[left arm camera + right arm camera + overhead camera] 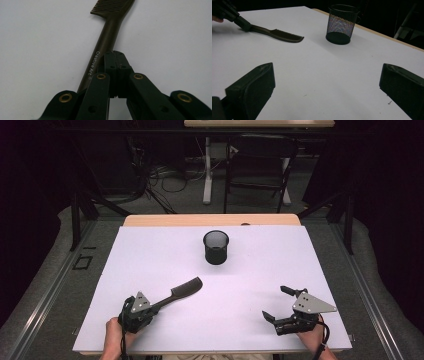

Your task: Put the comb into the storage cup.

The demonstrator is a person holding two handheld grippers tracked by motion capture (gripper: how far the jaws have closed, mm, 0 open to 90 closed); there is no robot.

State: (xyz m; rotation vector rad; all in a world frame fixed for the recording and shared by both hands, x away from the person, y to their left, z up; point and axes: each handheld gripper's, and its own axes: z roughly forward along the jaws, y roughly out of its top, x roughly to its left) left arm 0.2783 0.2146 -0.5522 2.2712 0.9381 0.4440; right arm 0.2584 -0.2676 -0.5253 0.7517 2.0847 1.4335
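At the near left the left gripper is pinched on the handle of the dark comb, while the right gripper at near right rests spread and empty, so transfer to the far mesh pen cup appears not yet done.

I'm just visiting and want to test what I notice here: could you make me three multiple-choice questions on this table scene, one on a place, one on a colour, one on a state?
1. Where does the mesh pen cup stand?
A. far middle of the table
B. beside the right claw
C. on the floor

2. What colour is the comb?
A. white
B. dark brown
C. red

3. How is the left claw?
A. wide open
B. shut on the comb's handle
C. inside the cup

Answers: 1 A, it stands upright beyond both claws. 2 B, dark against the white table. 3 B, its jaws meet at the handle, while the right claw is open.
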